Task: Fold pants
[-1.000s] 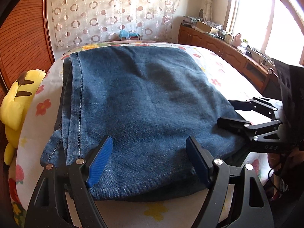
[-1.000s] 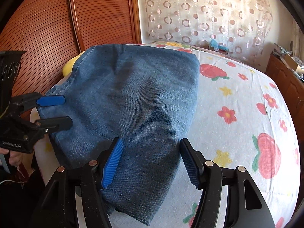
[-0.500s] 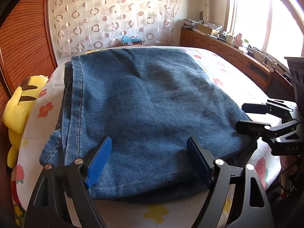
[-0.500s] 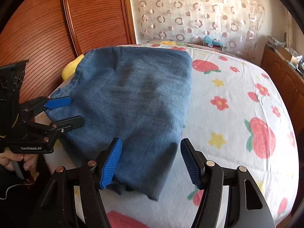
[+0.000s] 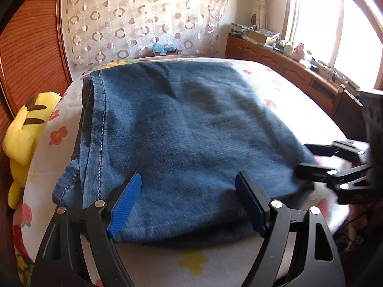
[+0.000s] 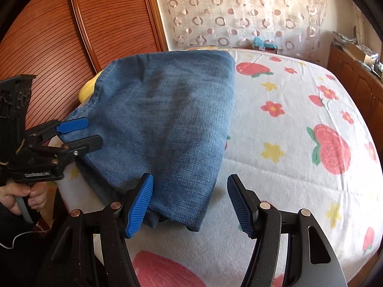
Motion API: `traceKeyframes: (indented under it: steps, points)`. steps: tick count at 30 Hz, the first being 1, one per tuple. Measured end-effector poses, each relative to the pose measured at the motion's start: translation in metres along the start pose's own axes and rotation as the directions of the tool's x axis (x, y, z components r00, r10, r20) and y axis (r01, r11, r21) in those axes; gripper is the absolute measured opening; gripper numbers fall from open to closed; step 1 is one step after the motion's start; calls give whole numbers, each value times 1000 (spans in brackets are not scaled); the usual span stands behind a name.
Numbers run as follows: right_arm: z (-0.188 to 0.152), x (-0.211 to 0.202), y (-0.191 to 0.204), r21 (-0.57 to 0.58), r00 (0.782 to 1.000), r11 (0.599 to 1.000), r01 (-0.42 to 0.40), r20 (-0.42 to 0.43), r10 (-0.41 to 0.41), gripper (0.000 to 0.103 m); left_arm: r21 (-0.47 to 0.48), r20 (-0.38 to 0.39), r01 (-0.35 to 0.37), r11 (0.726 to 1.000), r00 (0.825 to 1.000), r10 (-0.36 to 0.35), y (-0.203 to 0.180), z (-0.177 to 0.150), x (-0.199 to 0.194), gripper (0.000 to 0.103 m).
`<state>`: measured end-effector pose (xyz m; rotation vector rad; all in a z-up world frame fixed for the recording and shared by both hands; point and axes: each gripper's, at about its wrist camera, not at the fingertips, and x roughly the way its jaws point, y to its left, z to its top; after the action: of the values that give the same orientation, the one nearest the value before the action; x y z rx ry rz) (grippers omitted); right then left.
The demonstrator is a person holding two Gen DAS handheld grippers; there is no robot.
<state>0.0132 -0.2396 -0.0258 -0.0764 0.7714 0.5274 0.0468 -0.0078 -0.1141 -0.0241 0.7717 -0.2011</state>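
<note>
- The left gripper (image 5: 186, 205) has its 2 fingers (image 5: 125, 205) wide apart, hovering over the near edge of the jeans (image 5: 182, 138); the blue pads press on nothing, and I cannot tell whether the tips brush the cloth.
- The right gripper (image 6: 190, 206) has its fingers (image 6: 141, 205) apart and closing. The near right corner of the jeans (image 6: 172, 129) lies between them, but neither pad squeezes it.
- In the right wrist view the left gripper (image 6: 80, 134) shows from the side at the jeans' left edge, fingers spread 1 above the other, with a hand (image 6: 22, 197) gripping its handle below.
- In the left wrist view the right gripper (image 5: 308, 156), blurred, sits at the jeans' right edge, fingers apart.
- The jeans lie folded into a rough rectangle, flat on the bed (image 6: 299, 124), toward its left side and near edge. A stitched seam (image 5: 103, 119) runs along the left side, with a darker layer peeking out beneath it.
- The bed carries a white sheet printed with red and yellow flowers and fruit.
- A yellow plush (image 5: 24, 134) sits off the bed's left edge, against a ribbed wooden panel (image 6: 71, 35).
- Behind the bed hangs a sheer curtain (image 5: 143, 19) with ring patterns.
- Along the right wall runs a wooden cabinet (image 5: 287, 64) cluttered on top, under a bright window (image 5: 335, 28).
</note>
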Motion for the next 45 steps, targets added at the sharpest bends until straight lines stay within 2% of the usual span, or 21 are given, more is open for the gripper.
traceKeyframes:
  steps: [4, 8, 11, 13, 16, 24, 29, 36, 45]
  points:
    - [-1, 1, 0, 8, 999, 999, -34, -1, 34, 53, 20, 6, 11, 1000, 1000, -11, -7, -1, -8, 81]
    - [-1, 3, -1, 28, 998, 998, -61, 4, 61, 45, 25, -27, 2, 1000, 1000, -1, -5, -7, 1, 81]
    - [0, 3, 0, 25, 997, 997, -79, 15, 79, 36, 48, -25, -6, 999, 1000, 7, -7, -10, 2, 81]
    - [1, 2, 0, 25, 995, 995, -99, 22, 98, 25, 44, -23, -7, 999, 1000, 8, -6, -11, 1, 81]
    - [3, 0, 5, 8, 994, 995, -103, 32, 102, 18, 33, -19, 5, 999, 1000, -4, -4, -11, 0, 81]
    - [18, -17, 10, -13, 984, 989, -149, 98, 150, 14, 14, -21, 21, 1000, 1000, -21, 1, -9, -3, 81]
    - [37, -27, 25, -70, 973, 982, -174, 141, 182, 14, -29, 21, -20, 999, 1000, 20, 16, 2, -25, 81]
    - [71, -9, 65, -192, 959, 960, -205, 155, 236, 14, -109, 117, -111, 988, 985, 123, 69, 17, -72, 81]
    - [104, 44, 117, -300, 924, 897, -324, 102, 368, 14, -225, 146, -218, 950, 956, 254, 135, 13, -107, 81]
